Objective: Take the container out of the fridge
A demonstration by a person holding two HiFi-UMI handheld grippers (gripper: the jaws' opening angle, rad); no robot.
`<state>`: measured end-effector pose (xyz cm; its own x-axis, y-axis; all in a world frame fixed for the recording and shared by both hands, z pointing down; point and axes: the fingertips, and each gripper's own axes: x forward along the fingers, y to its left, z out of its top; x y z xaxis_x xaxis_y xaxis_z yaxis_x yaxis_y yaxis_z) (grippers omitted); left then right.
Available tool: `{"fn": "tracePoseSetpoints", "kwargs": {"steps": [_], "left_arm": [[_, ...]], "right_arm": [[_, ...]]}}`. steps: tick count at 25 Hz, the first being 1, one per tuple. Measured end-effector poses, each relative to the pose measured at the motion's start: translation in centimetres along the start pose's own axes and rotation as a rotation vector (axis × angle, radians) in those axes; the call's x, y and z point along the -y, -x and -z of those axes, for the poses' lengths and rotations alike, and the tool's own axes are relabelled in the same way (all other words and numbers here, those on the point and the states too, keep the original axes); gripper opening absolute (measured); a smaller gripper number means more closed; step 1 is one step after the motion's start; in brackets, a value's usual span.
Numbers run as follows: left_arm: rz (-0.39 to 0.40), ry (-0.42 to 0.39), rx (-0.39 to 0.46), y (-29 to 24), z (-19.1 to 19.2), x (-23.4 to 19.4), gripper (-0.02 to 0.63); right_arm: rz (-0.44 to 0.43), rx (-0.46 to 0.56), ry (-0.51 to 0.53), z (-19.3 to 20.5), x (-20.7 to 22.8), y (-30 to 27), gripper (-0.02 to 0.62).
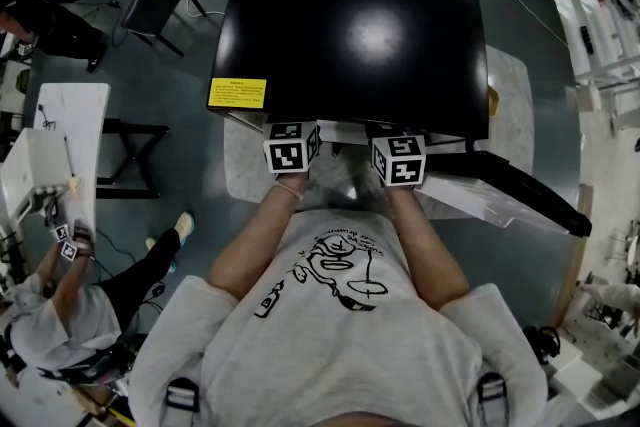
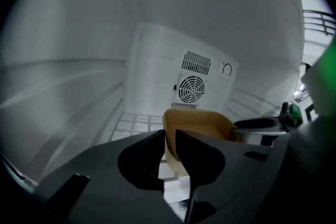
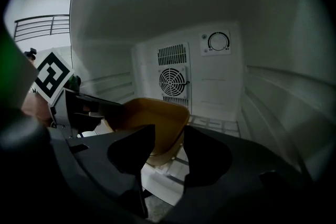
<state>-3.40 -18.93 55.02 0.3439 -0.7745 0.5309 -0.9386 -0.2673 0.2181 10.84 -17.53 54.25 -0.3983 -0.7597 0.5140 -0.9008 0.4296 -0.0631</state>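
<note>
The head view gives only the outside: the black glossy fridge (image 1: 350, 25) seen from above, and the left marker cube (image 1: 290, 147) and right marker cube (image 1: 400, 160) at its front edge. The fridge's top blocks both sets of jaws and everything inside. The gripper views supply the rest. The left gripper (image 2: 169, 136) is clenched on the left wall of a tan open-topped plastic container (image 2: 202, 123), with one jaw outside the rim and one inside. The right gripper (image 3: 169, 136) is released, its jaws wide apart and straddling the container's right wall without pinching it. The container is inside the fridge, on or just over the white wire shelf (image 2: 134, 122), in front of the round fan grille (image 3: 173, 81) on the back wall, with a round dial (image 3: 215, 42) up to the right. Only the head view shows the yellow label (image 1: 237, 93), the open door (image 1: 520, 187) swung right, and a second person (image 1: 50, 315) at lower left
</note>
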Motion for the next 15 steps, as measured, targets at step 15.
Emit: {"fn": "tracePoseSetpoints", "kwargs": {"steps": [15], "left_arm": [[0.017,0.012,0.006,0.55,0.12,0.85,0.075]], "right_arm": [[0.005,0.020,-0.018,-0.51,0.21,0.51,0.178]]}}
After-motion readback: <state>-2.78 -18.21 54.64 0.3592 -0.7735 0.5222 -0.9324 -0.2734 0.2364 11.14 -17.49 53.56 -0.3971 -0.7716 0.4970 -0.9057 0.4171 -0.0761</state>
